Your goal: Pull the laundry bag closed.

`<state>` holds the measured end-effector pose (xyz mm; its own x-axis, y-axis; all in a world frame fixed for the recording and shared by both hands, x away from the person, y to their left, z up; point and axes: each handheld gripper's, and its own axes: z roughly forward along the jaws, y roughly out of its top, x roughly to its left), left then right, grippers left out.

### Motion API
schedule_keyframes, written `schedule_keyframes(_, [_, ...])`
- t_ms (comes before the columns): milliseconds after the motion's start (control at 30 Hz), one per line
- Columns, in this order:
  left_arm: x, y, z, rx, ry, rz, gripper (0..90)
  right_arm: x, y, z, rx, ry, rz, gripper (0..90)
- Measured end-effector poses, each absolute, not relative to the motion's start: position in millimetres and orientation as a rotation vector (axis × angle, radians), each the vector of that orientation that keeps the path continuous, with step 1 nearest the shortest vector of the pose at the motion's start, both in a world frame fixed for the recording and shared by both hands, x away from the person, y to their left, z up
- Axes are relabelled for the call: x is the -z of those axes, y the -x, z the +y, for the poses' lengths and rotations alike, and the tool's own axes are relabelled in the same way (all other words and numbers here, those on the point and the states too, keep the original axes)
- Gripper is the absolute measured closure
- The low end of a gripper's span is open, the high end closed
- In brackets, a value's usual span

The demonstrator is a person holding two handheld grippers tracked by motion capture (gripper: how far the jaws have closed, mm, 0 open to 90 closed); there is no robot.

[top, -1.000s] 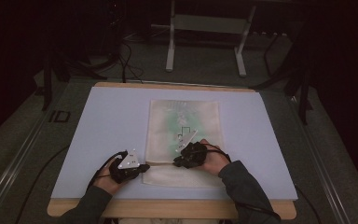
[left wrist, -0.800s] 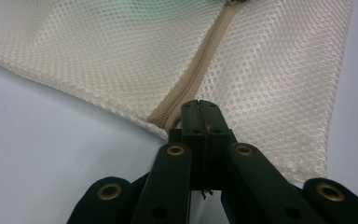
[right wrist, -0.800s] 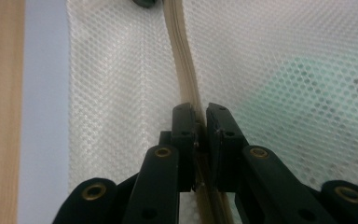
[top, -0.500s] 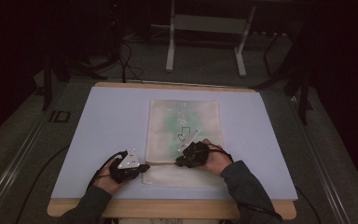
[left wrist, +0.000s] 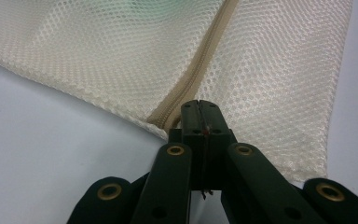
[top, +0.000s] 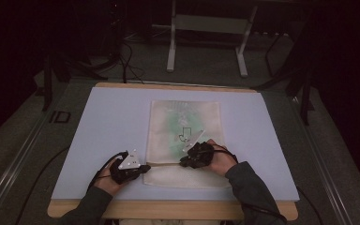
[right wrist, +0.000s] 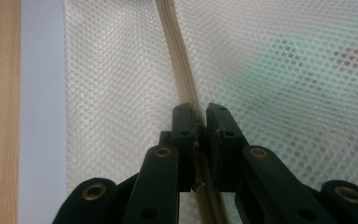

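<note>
Mesh makes up the one cream laundry bag (top: 185, 140) that lies flat on the pale blue mat (top: 103, 122) covering the bench (top: 168, 209), a faint green item showing through its weave. One zipper (left wrist: 200, 77) runs across the bag near its end closest to the person, and both tools sit on that line. At the bag's left edge the left tool (top: 143, 168) has its jaws pressed together on the zipper's end, where the tape meets the corner of the mesh. Near the middle of the bag's width the right tool (top: 183, 163) is closed on the zipper as well, its tips nipping the ridge of tape with only a thin gap left between them. So: one bag, one zipper, two tools, one in each hand, both clamped on the same seam and set well apart along it.
</note>
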<state>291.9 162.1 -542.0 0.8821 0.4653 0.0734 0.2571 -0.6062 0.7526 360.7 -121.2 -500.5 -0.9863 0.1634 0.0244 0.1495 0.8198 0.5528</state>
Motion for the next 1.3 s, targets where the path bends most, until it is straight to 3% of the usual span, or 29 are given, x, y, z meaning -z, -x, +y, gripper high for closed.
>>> schedule_keyframes(1300, [542.1, -292.5, 162.4, -0.325, -2.245, 0.521, 89.7, 499.3, -361.5, -146.6, -0.912, -0.308, 2.956, 82.4])
